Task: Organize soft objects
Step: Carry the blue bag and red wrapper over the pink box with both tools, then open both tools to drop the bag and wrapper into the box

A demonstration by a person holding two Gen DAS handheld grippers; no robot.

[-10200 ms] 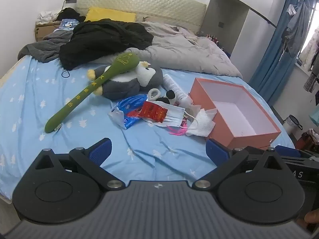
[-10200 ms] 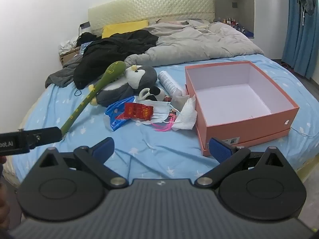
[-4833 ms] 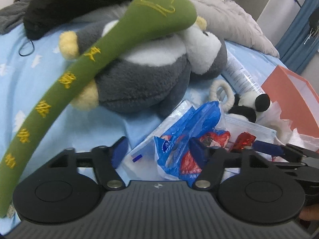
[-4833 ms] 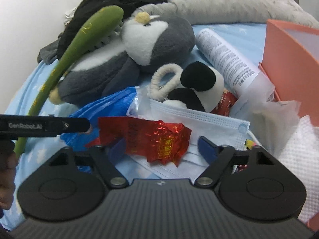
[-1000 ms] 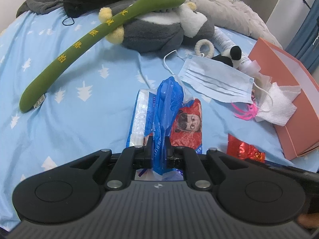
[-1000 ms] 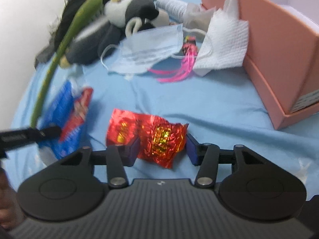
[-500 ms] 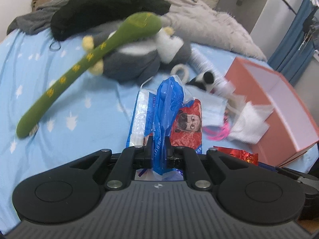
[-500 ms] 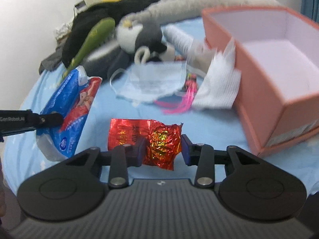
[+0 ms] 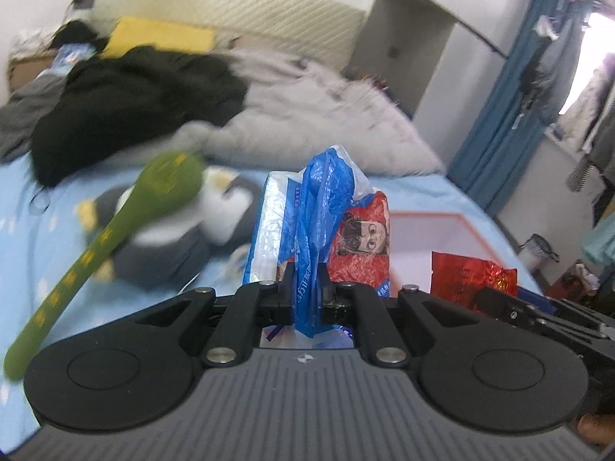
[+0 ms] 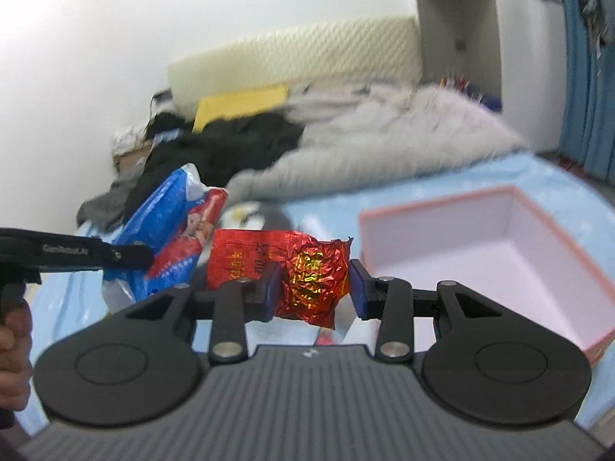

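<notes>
- Red foil packet (image 10: 303, 276), gold characters unreadable, is sitting pinched in your right gripper (image 10: 313, 286), whose jaws have just been closing.
- Your left gripper (image 9: 306, 288), marked "GenRobot.AI", is clamping the blue bag (image 9: 323, 207).
- Pink box (image 10: 538, 207) is lying open beyond.

Left claw (image 9: 305, 286) clamped on blue plastic bag (image 9: 319, 223), lifted clear of bed (image 9: 23, 230). Green plush stick (image 9: 115, 230) lies across grey penguin plush (image 9: 180, 238). Red foil packet (image 9: 471, 274) at right, before pink box (image 9: 442, 230).

Only thing I can actually read is "GenRobot.AI" along the side of my left gripper (image 10: 127, 259). Gold characters on the red foil packet (image 10: 292, 269) and green plush (image 9: 115, 230) are too blurry.
</notes>
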